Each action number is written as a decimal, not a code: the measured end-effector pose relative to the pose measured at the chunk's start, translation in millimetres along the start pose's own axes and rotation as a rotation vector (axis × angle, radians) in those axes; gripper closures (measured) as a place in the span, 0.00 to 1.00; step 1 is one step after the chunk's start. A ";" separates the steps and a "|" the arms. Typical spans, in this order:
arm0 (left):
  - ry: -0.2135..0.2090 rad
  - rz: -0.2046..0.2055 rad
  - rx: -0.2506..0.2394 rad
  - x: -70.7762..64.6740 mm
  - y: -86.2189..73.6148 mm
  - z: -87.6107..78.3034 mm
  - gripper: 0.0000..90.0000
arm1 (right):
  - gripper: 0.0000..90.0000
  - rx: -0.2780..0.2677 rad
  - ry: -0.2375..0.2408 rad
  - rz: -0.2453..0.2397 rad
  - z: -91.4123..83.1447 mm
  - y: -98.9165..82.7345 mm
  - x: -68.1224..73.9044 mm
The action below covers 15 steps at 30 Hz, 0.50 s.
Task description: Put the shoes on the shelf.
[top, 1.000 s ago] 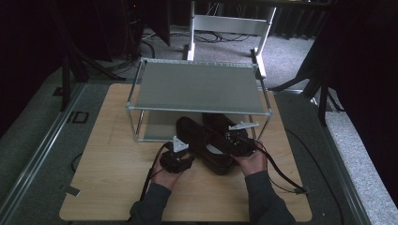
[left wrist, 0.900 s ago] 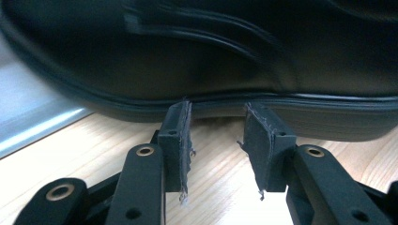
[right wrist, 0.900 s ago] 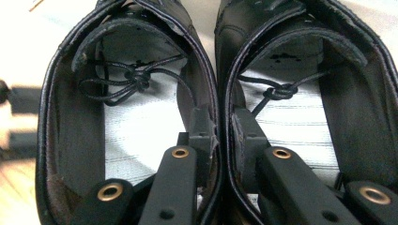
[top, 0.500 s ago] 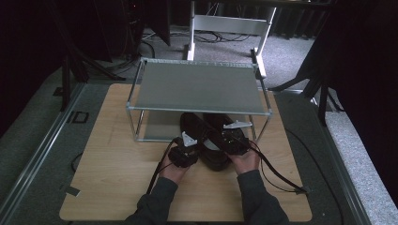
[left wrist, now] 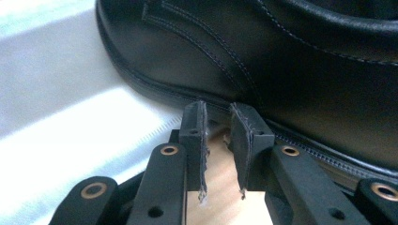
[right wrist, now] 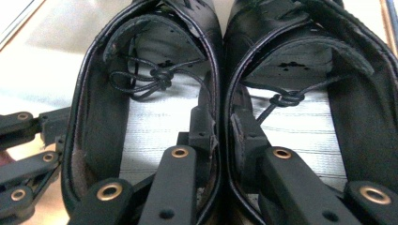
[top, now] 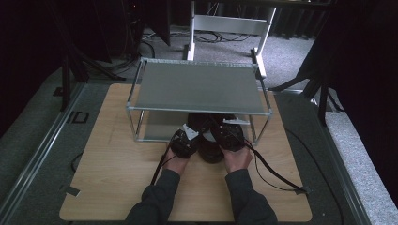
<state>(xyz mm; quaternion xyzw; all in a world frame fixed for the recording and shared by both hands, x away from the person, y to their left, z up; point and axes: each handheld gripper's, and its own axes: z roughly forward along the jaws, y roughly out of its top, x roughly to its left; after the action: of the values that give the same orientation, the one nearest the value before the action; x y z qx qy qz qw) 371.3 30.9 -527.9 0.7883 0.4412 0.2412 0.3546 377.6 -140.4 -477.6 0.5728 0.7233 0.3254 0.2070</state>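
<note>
Right gripper view: right gripper (right wrist: pixel 224 123) pinches both black shoes' (right wrist: pixel 220 61) inner walls together. Left gripper (left wrist: pixel 218 123) has just been closing, clenched on nothing, tips at the sole (left wrist: pixel 155 89).

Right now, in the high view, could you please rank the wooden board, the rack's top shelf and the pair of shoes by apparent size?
1. wooden board
2. top shelf
3. shoes, though they are partly hidden under the shelf and behind the grippers.

Left gripper (left wrist: pixel 217 119) nearly closed beside black shoe (left wrist: pixel 263 56).
</note>
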 end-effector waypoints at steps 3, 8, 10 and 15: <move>0.017 -0.020 -0.021 4.2 2.5 3.7 0.87 | 0.89 -0.017 -0.031 -0.005 1.7 5.0 8.4; 0.051 -0.034 -0.018 13.1 5.8 9.5 0.88 | 0.89 -0.019 -0.030 0.046 11.3 14.0 11.8; 0.049 -0.033 -0.006 15.1 3.4 13.9 0.88 | 0.89 -0.002 -0.028 0.069 18.1 12.8 12.4; 0.045 -0.053 0.005 20.4 0.0 16.1 0.76 | 0.71 -0.027 -0.012 0.085 17.3 14.1 9.9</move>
<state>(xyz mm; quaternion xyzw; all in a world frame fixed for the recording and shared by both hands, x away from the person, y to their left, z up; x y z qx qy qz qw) 392.5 43.0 -536.7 0.7717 0.4704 0.2483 0.3487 396.5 -125.0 -479.0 0.6022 0.6925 0.3401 0.2052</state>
